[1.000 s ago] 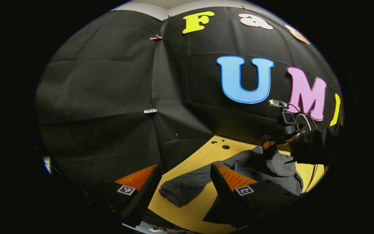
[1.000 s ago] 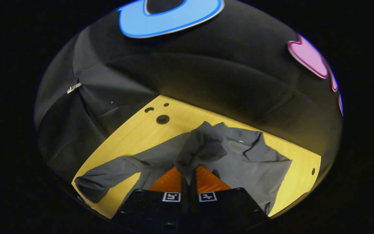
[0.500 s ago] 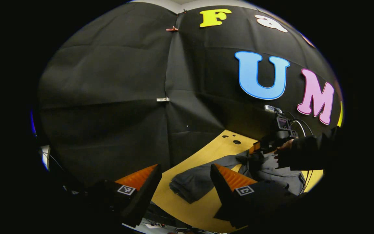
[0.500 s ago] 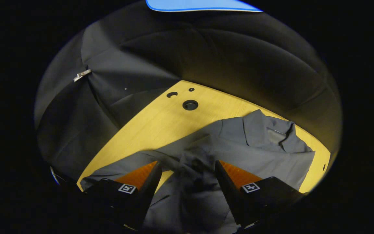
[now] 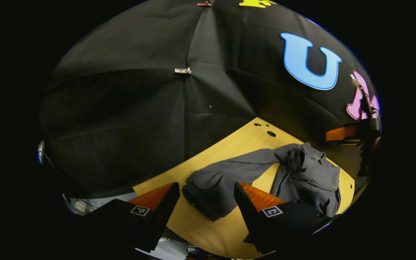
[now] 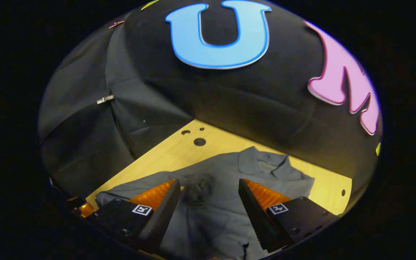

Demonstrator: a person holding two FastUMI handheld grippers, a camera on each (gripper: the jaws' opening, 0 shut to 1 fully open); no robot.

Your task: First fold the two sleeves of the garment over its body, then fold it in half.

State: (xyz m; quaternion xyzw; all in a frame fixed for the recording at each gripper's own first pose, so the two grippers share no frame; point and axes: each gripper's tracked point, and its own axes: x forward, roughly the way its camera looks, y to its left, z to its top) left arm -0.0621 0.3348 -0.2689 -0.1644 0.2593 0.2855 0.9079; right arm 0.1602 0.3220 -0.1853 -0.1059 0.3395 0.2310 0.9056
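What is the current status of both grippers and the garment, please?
Left gripper open. Right gripper open. Garment flat on table, one sleeve still outstretched. Nothing obstructing.

The left tool [image 5: 205, 202] had two wedge-shaped fingers [image 5: 155, 196] with ribbed inner faces, set on blocky black mounts. Each mount carried a small square black-and-white marker, at seven and five o'clock in the left gripper view. The right tool [image 6: 207, 202] was built alike: ribbed wedge fingers [image 6: 265, 196], toothed dark inner edges, black mounts with round screw heads and a square marker apiece.
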